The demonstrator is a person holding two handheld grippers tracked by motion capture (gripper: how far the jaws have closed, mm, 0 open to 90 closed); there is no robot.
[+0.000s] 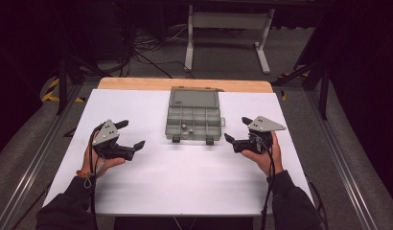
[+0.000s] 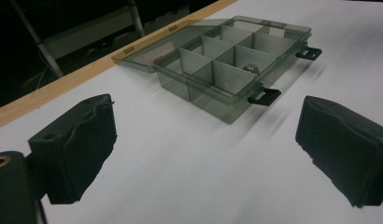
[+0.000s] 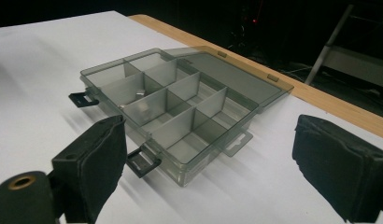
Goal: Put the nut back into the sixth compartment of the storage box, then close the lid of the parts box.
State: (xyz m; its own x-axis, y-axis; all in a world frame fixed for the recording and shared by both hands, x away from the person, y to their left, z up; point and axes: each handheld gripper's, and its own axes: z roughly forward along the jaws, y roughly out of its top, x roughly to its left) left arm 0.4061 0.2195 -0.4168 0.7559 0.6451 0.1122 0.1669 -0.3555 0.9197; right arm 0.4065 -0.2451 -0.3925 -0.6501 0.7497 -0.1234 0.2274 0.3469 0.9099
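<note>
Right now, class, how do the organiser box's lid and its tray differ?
The lid lies flat and open behind the tray, reaching toward the table's wooden edge. The lid is one plain shallow panel; the tray is deeper and split by dividers into compartments. The tray carries black latches on its front; the lid shows none. Both are smoky, see-through plastic.

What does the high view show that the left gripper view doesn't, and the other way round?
High view alone: both of the person's hands, the left tongs and right tongs flanking the compartment box, and the floor beyond the table. Left gripper view alone: a close look at a small metal piece in one compartment, and its own pads standing wide apart with nothing between. Both: the open box, its lid laid flat, two black latches, and the white tabletop.
</note>
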